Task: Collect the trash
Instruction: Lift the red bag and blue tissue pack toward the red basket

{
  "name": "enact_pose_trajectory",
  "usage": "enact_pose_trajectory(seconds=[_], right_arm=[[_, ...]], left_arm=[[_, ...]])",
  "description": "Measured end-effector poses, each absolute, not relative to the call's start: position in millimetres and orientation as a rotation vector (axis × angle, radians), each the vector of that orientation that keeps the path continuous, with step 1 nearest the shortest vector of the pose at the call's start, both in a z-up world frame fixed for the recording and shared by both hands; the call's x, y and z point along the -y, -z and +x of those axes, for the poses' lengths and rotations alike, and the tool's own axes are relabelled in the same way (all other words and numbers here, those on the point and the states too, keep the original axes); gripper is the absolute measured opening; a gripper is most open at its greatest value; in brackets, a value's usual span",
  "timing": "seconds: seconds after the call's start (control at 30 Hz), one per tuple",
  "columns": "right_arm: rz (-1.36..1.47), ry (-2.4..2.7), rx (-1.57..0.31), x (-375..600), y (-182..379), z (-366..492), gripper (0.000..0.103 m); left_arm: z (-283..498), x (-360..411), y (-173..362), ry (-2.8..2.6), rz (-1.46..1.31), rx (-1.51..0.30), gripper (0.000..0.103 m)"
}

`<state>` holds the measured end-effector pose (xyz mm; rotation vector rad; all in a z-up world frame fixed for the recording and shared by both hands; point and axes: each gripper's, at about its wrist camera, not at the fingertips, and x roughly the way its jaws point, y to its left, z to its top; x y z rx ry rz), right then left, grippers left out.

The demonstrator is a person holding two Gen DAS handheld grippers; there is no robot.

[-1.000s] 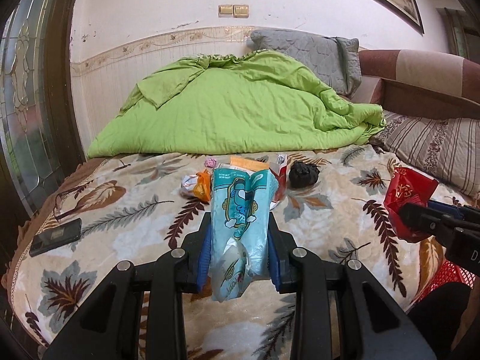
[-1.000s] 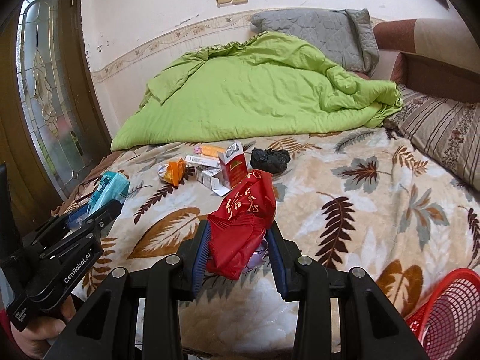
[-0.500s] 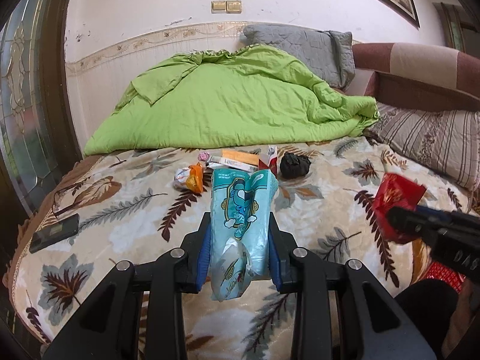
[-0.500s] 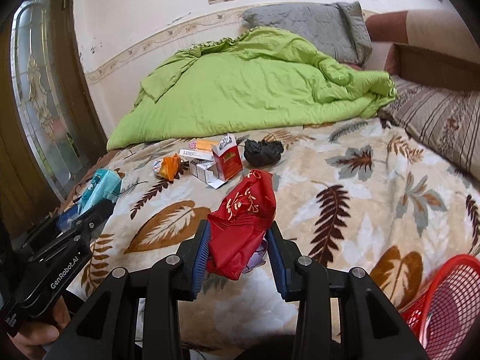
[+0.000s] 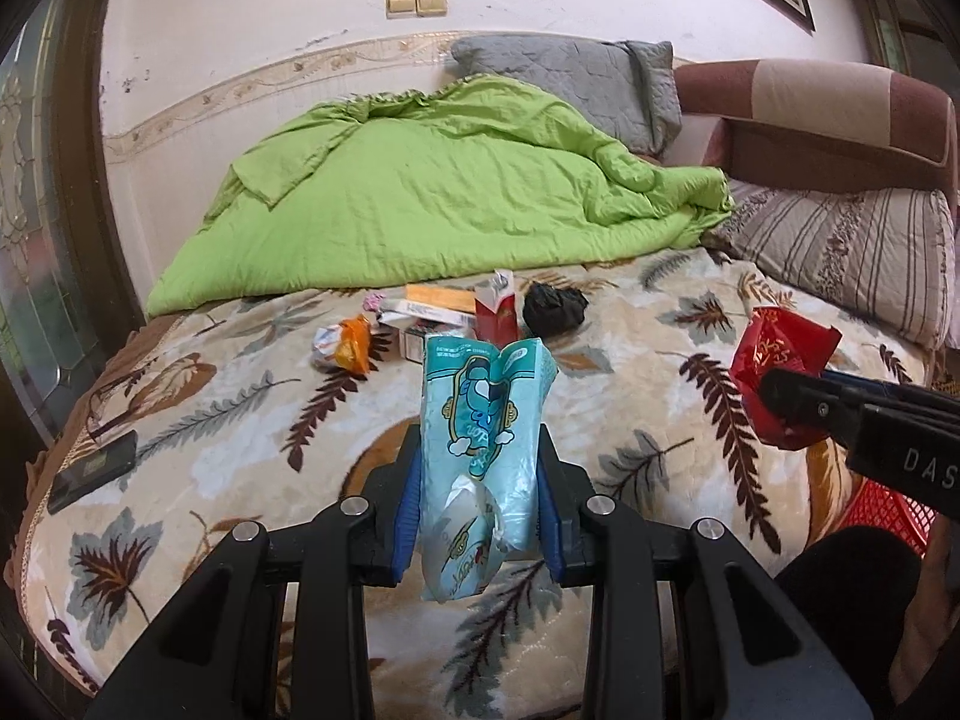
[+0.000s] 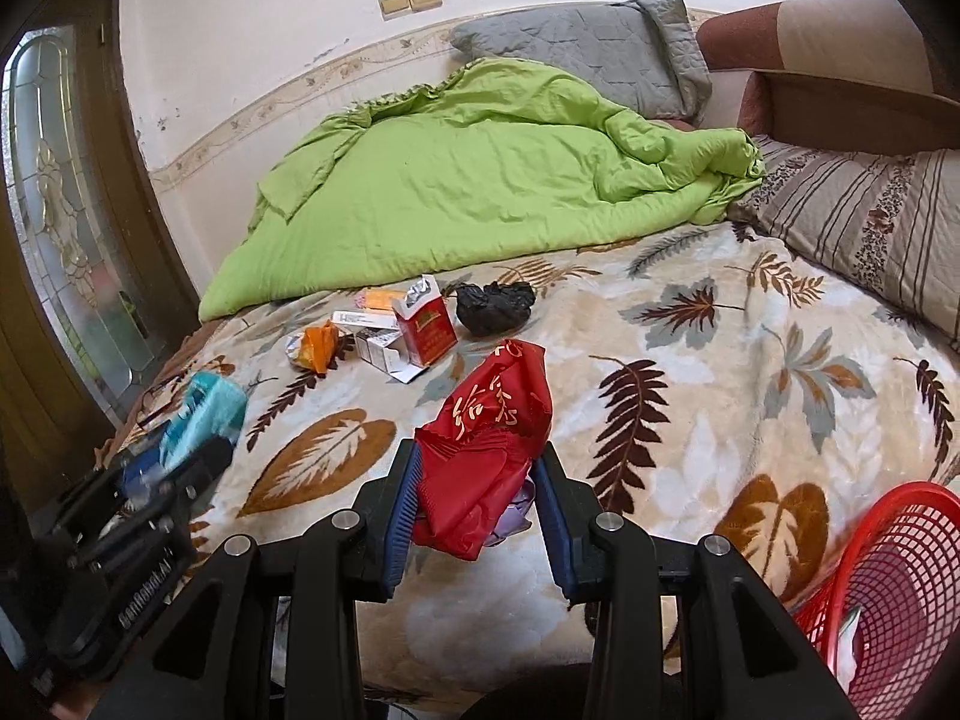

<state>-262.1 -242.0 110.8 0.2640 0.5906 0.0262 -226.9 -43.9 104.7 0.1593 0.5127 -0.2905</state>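
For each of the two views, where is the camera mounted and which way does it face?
Left wrist: on the left gripper, facing across the bed; its fingers clamp a blue wrapper; the right gripper shows at right.
Right wrist: on the right gripper, facing likewise; fingers clamp a red wrapper; the left gripper shows at left.
Shared: green quilt, litter pile, red basket.

Two grippers are counted, the left gripper (image 5: 479, 498) with one light-blue wrapper (image 5: 480, 438) between its fingers and the right gripper (image 6: 477, 498) with one red bag (image 6: 489, 438) between its own. Beyond the fingers lie one black bag (image 6: 493, 307), one red carton (image 6: 425, 330), one orange wrapper (image 6: 315, 348) and a few small flat boxes (image 6: 384, 348) whose number cannot be told. One red basket (image 6: 888, 570) stands right of the right fingers, one phone (image 5: 93, 471) lies left of the left fingers, and far beyond are one green quilt (image 5: 450, 204) and two pillows (image 5: 576, 84).
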Motion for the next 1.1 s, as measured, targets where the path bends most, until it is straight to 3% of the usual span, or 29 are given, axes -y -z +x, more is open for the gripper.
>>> enact_pose_trajectory(seconds=[1.1], right_arm=[[0.246, -0.012, -0.645, 234, -100, -248, 0.040]], left_arm=[[-213, 38, -88, 0.349, 0.103, -0.561, 0.032]])
